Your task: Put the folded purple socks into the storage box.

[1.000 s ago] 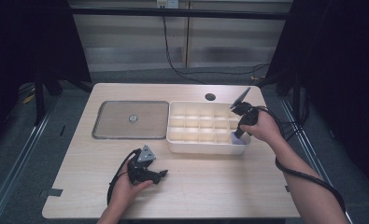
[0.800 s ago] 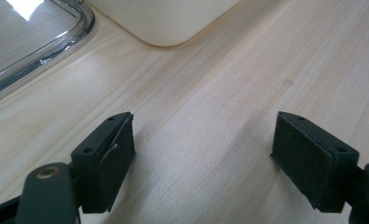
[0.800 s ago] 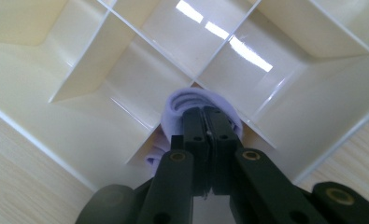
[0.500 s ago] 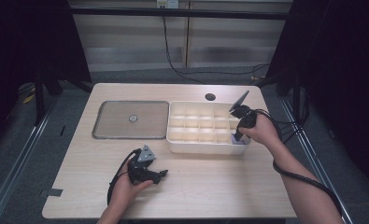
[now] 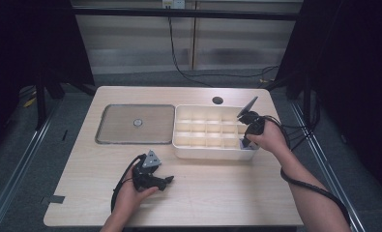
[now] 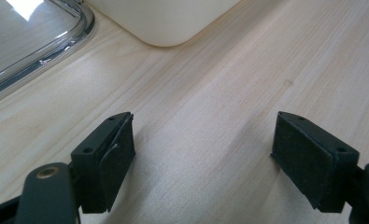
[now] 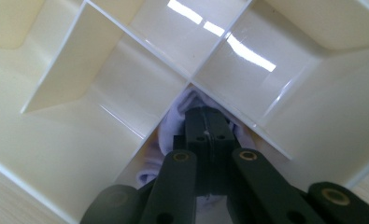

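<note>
A white divided box stands right of centre on the table. My right gripper reaches down into its near right compartment. In the right gripper view the jaws are together, and my right gripper is shut on a white cloth that bunches around its tips at the bottom of the compartment. My left gripper rests on the table near the front edge, held in the left hand. Its jaws stand wide apart over bare wood, so my left gripper is open and holds nothing.
A shallow grey tray with a small round piece in it lies left of the box. Its rim and a box corner lie just beyond the left jaws. A round hole marks the table's far edge.
The right hand has shifted slightly lower into the near right compartment. The left hand and its gripper have stayed put.
</note>
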Motion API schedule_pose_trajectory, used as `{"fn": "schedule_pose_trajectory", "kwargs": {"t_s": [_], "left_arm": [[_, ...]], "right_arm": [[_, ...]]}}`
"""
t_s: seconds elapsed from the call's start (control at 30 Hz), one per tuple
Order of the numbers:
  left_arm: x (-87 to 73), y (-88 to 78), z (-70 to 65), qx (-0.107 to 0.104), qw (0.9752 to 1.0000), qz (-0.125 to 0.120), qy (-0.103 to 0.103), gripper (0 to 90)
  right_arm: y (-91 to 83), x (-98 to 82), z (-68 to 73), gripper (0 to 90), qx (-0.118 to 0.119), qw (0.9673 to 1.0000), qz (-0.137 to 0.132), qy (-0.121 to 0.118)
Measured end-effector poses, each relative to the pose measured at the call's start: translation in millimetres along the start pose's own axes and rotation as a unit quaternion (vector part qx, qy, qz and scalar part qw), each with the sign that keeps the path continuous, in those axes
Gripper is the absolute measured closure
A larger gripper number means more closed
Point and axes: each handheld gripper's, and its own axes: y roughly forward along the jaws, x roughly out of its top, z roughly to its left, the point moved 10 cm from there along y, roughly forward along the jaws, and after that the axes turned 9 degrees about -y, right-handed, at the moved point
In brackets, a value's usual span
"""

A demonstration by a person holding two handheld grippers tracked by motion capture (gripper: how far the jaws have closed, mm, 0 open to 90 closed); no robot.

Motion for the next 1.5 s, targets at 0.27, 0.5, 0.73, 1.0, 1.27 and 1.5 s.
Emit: {"fn": "schedule_pose_trajectory", "kwargs": {"t_s": [0.27, 0.5, 0.73, 1.0, 1.27, 1.5], "left_arm": [[0.0, 0.0, 0.0, 0.0, 1.0, 0.0, 0.0, 20.7], [1.4, 1.5, -0.4, -0.003, 1.0, -0.005, -0.001, 20.5], [2.0, 2.0, -0.4, -0.003, 1.0, -0.005, -0.002, 20.4], [2.5, 2.4, -0.6, -0.003, 0.9999, -0.009, -0.004, 20.5], [2.3, 2.0, 0.3, -0.001, 1.0, -0.007, 0.001, 20.5], [2.4, 2.1, 0.2, -0.002, 1.0, -0.007, 0.001, 20.5]], "right_arm": [[2.7, -0.3, 1.0, 90.0, -0.013, 0.9999, 0.005, 0.0], [3.6, -1.0, -0.2, 90.0, -0.012, 0.9999, -0.008, 0.006], [-2.1, -1.2, 0.1, 88.4, -0.022, 0.9998, -0.005, 0.001], [-16.2, 0.3, -1.0, 84.1, -0.023, 0.9996, -0.014, 0.002], [-30.4, 1.8, -2.1, 80.8, -0.025, 0.9994, -0.022, -0.002], [-40.5, 4.1, -3.0, 74.6, -0.02, 0.9991, -0.037, 0.004]]}}
